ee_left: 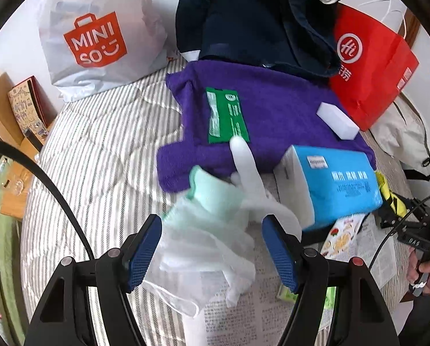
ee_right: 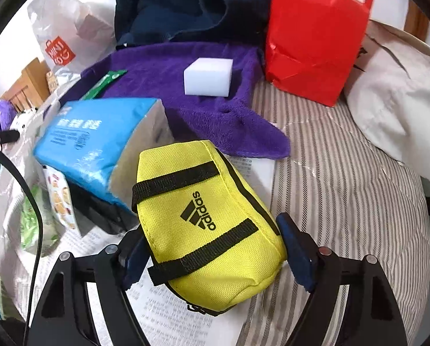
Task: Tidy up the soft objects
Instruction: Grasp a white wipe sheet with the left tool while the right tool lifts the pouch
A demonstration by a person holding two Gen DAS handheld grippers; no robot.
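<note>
A striped quilt (ee_right: 344,173) covers the bed, strewn with bags and soft goods against a white wall. My left gripper (ee_left: 212,248) points steeply down over a crumpled white cloth (ee_left: 203,248) with a mint-green piece; the cloth lies between the blue pads (ee_left: 145,253), but I cannot tell whether they press it. My right gripper (ee_right: 212,250) tilts down too, its jaws astride a yellow pouch (ee_right: 206,210) resting on newspaper (ee_right: 163,314); the left pad seems to touch the pouch, the right stands just clear, so the grasp looks released.

Beyond lies a purple towel (ee_left: 272,98), carrying a green packet (ee_left: 227,115) and a white sponge (ee_right: 207,77). A blue tissue pack (ee_left: 333,184) sits at the towel's near edge, just beside the pouch. A red bag (ee_left: 370,66) and a white Miniso bag (ee_left: 96,34) stand behind, flanking dark navy clothing (ee_left: 243,14). A hand (ee_left: 425,274) shows at the left view's right edge.
</note>
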